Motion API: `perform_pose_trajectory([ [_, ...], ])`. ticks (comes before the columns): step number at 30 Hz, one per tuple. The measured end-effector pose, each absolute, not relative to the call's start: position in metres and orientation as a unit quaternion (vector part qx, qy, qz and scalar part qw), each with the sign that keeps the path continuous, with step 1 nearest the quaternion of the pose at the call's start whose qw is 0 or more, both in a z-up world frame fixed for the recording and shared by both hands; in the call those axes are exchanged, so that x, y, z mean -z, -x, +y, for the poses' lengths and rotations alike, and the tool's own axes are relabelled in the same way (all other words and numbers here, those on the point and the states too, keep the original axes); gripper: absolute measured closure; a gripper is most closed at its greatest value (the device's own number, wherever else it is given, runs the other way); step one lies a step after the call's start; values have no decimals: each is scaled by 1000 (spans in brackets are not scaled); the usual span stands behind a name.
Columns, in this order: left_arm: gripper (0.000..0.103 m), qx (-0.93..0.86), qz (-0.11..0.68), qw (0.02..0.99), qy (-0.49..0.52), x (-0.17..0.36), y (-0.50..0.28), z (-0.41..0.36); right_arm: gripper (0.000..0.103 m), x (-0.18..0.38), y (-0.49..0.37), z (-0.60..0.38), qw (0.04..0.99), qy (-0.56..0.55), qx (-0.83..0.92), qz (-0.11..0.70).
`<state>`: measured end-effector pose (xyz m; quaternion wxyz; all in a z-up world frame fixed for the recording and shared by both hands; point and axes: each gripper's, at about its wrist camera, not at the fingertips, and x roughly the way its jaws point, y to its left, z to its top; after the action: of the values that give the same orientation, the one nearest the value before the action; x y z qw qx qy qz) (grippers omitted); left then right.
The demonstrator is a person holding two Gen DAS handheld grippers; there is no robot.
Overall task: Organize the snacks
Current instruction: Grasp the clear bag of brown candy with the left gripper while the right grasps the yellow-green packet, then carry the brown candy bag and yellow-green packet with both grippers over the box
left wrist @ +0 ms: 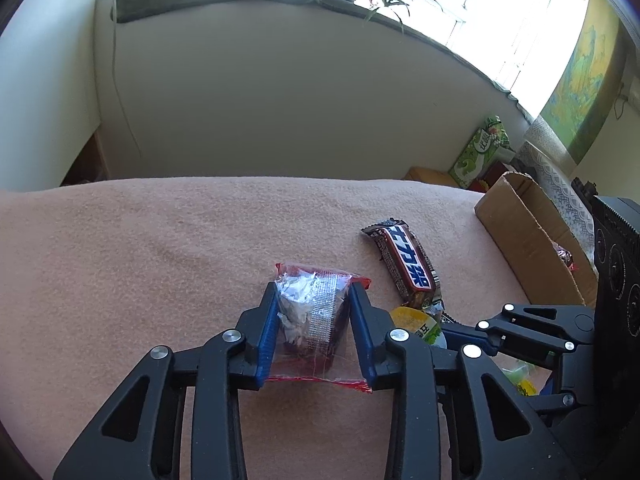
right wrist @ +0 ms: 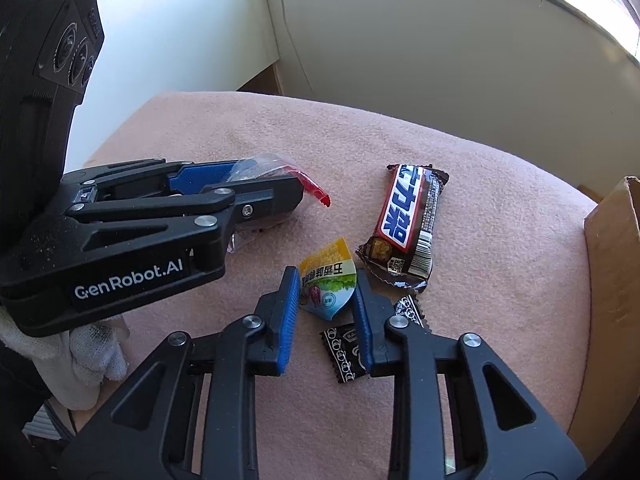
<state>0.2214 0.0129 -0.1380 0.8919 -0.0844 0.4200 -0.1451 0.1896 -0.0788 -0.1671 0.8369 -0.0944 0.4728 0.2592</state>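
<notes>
My left gripper (left wrist: 314,292) is shut on a clear snack packet with red edges (left wrist: 316,312), which rests on the pink blanket (left wrist: 160,260). In the right wrist view that left gripper (right wrist: 276,178) lies at the left with the packet's red edge (right wrist: 316,194) sticking out. My right gripper (right wrist: 326,280) is shut on a small yellow-green snack packet (right wrist: 328,276), its blue pads against both sides. A brown chocolate bar (right wrist: 408,216) lies just beyond it, also seen as the chocolate bar (left wrist: 408,264) right of the left gripper. The yellow-green packet (left wrist: 416,320) peeks out there.
Two small black candy wrappers (right wrist: 344,352) (right wrist: 410,310) lie under the right gripper's fingers. An open cardboard box (left wrist: 520,232) stands at the blanket's right edge, with its wall (right wrist: 612,264) near the right gripper. A green carton (left wrist: 480,152) stands behind. A white-gloved hand (right wrist: 92,352) holds the left gripper.
</notes>
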Motion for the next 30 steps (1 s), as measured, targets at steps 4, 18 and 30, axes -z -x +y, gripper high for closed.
perform_pose_trajectory([
  [4,72,137,420,893,88,137,-219,18,79,167,-185,-81,839,89,-259,471],
  [18,72,125,397,905,89,116,-200,16,80,138,-152,-114,855,61,-261,445],
  [30,72,152,366,914,88,86,-190,-14,80,91,-115,-163,882,43,-243,401],
])
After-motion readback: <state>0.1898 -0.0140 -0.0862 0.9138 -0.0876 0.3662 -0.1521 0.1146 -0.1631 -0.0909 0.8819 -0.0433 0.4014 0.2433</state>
